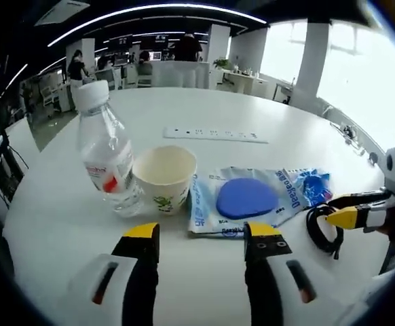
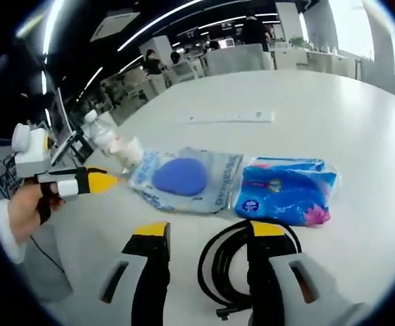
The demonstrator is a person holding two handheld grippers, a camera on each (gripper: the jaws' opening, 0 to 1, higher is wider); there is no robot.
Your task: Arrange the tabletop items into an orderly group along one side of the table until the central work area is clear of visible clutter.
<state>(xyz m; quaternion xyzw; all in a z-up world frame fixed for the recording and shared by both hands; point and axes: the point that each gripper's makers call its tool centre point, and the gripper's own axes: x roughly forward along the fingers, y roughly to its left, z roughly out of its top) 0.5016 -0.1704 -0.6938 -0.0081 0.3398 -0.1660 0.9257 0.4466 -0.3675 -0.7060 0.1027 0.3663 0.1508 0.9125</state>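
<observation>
A clear water bottle (image 1: 106, 153) with a white cap stands beside a paper cup (image 1: 165, 178). To their right lies a clear bag holding a blue round pad (image 1: 245, 198), then a blue tissue pack (image 1: 313, 185) and a black cable coil (image 1: 323, 227). My left gripper (image 1: 202, 234) is open and empty, just short of the cup and bag. My right gripper (image 2: 208, 234) is open, its jaws standing either side of the cable coil (image 2: 231, 265). The bag (image 2: 184, 178), tissue pack (image 2: 286, 190) and bottle (image 2: 106, 142) lie beyond. The left gripper (image 2: 92, 182) enters the right gripper view, held by a hand.
A white power strip (image 1: 214, 134) lies flat mid-table, further back on the round white table (image 1: 306, 139). Its near edge runs just behind both grippers. Desks, chairs and people stand in the office beyond.
</observation>
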